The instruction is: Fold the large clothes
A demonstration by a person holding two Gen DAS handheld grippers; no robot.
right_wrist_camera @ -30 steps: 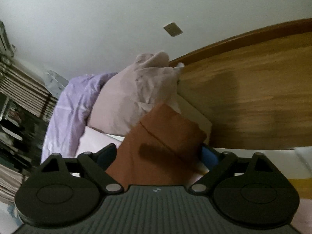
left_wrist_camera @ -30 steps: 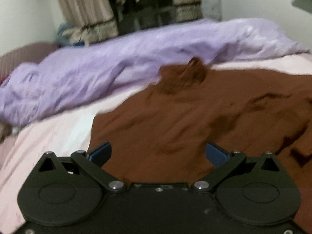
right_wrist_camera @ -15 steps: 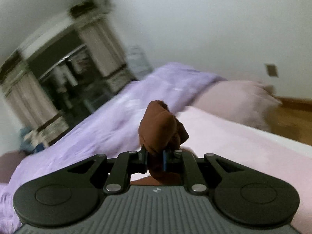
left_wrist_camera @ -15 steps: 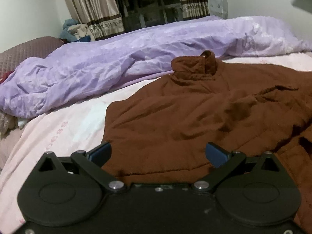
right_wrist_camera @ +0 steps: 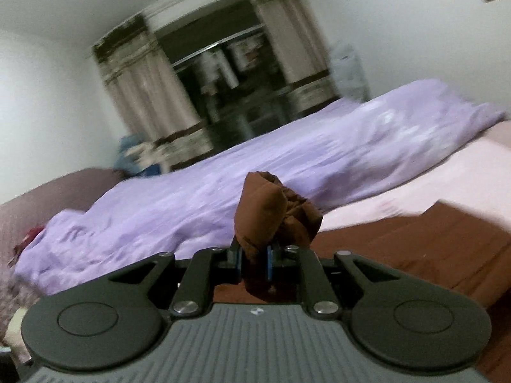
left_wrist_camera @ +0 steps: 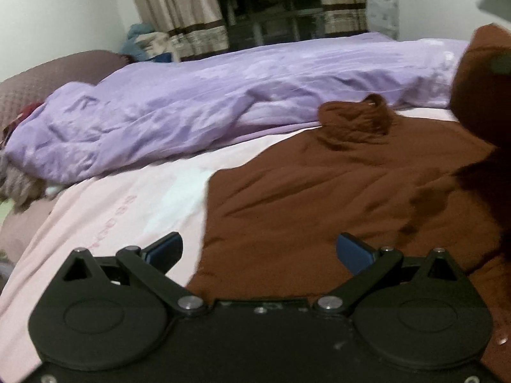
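A large brown garment [left_wrist_camera: 335, 198] lies spread on the pink bed sheet [left_wrist_camera: 121, 210], its collar [left_wrist_camera: 354, 118] toward the purple duvet. My left gripper [left_wrist_camera: 258, 249] is open and empty, low over the garment's near left edge. My right gripper [right_wrist_camera: 254, 261] is shut on a bunched brown sleeve end [right_wrist_camera: 271, 210] and holds it up above the garment [right_wrist_camera: 415, 249]. That lifted fabric also shows in the left wrist view [left_wrist_camera: 482, 86] at the right edge.
A rumpled purple duvet [left_wrist_camera: 223, 95] runs along the bed's far side, also in the right wrist view [right_wrist_camera: 223, 185]. Curtains [left_wrist_camera: 179, 6] and a dark wardrobe opening [right_wrist_camera: 230, 73] stand behind. A mauve cushion [left_wrist_camera: 48, 76] sits at far left.
My right gripper closed on the sleeve end and swung left, from facing the headboard to facing the duvet. The lifted fabric entered the left wrist view. My left gripper stayed open, shifting slightly left.
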